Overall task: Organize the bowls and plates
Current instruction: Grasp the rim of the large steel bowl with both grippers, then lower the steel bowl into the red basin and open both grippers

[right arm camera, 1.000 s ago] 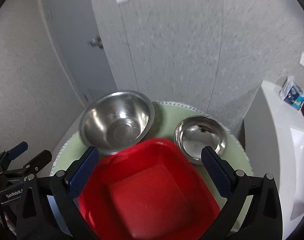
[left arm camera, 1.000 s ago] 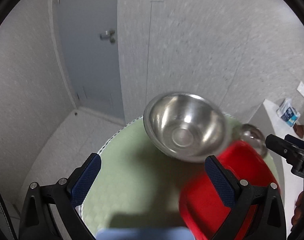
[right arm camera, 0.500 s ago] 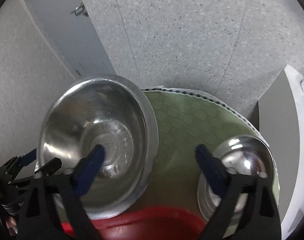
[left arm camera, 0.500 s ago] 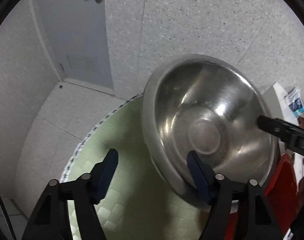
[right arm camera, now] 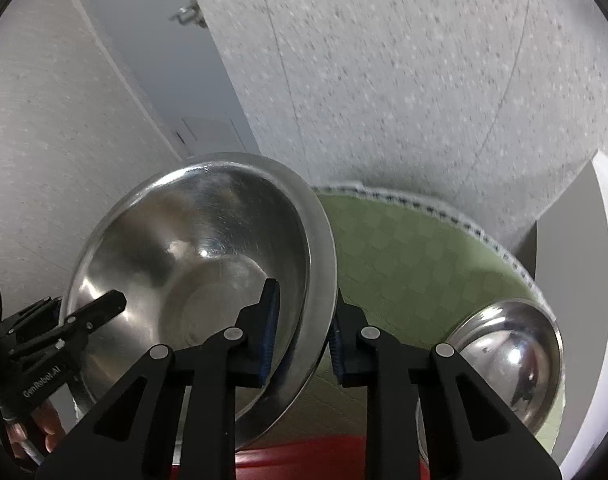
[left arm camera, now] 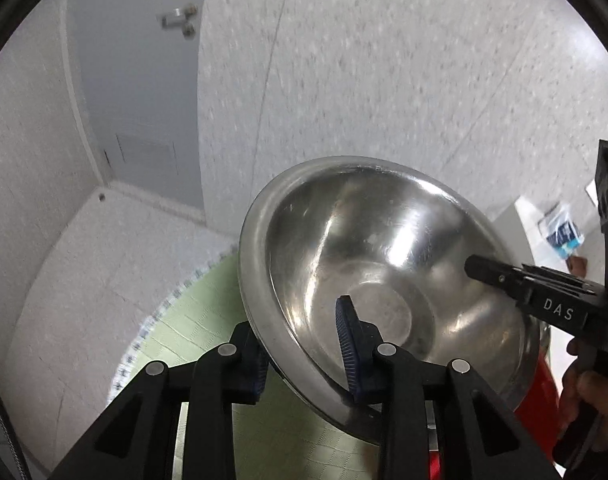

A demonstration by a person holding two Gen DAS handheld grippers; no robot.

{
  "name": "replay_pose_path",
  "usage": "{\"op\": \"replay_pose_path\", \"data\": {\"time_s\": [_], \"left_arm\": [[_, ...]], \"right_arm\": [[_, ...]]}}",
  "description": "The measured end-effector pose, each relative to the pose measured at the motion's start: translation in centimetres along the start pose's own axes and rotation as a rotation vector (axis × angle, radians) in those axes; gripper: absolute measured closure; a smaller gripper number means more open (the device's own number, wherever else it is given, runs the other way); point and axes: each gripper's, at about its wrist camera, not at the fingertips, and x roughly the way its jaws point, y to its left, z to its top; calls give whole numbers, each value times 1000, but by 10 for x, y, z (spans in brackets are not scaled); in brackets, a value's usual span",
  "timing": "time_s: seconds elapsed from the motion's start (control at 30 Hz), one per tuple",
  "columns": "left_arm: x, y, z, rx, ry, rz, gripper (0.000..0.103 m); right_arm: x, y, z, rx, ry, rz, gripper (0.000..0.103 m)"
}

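Observation:
A large steel bowl (left arm camera: 387,264) is gripped on its rim from both sides. My left gripper (left arm camera: 304,364) is shut on its left rim, one pad inside and one outside. My right gripper (right arm camera: 300,340) is shut on its right rim (right arm camera: 319,264) the same way. The bowl (right arm camera: 192,264) seems lifted off the round green table (right arm camera: 403,256). A small steel bowl (right arm camera: 511,360) sits at the table's right edge. A red tray (right arm camera: 304,460) lies below the grippers and also shows in the left wrist view (left arm camera: 543,392).
A speckled wall (right arm camera: 383,60) and a grey door (left arm camera: 136,80) stand behind the table. A white counter (right arm camera: 607,240) runs along the right, with a blue and white packet (left arm camera: 563,232) on it.
Both grippers moved in from above the red tray, straddled the large bowl's opposite rims and shut on them. The bowl now sits tilted and higher against the wall.

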Motion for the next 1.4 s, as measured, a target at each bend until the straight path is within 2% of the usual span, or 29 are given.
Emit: {"op": "replay_pose_path", "data": {"time_s": [0.23, 0.43, 0.67, 0.8, 0.97, 1.23, 1.4], "left_arm": [[-55, -14, -21, -10, -87, 11, 76], [-123, -56, -92, -4, -118, 17, 76], [-182, -119, -166, -8, -77, 34, 76], [-184, -136, -191, -8, -39, 62, 76], [-168, -155, -197, -11, 9, 116, 76], [-151, -182, -190, 24, 8, 151, 73], [-141, -181, -193, 42, 31, 136, 64]], "right_arm": [[-54, 9, -9, -40, -93, 70, 80], [-103, -7, -53, -81, -125, 88, 80], [-118, -37, -110, -97, -77, 86, 80], [-115, -50, -143, -98, -30, 87, 79], [-105, -54, -170, -120, 9, 82, 77], [-92, -51, -187, -152, 25, 29, 74], [-91, -51, -192, -151, 13, -17, 68]]}}
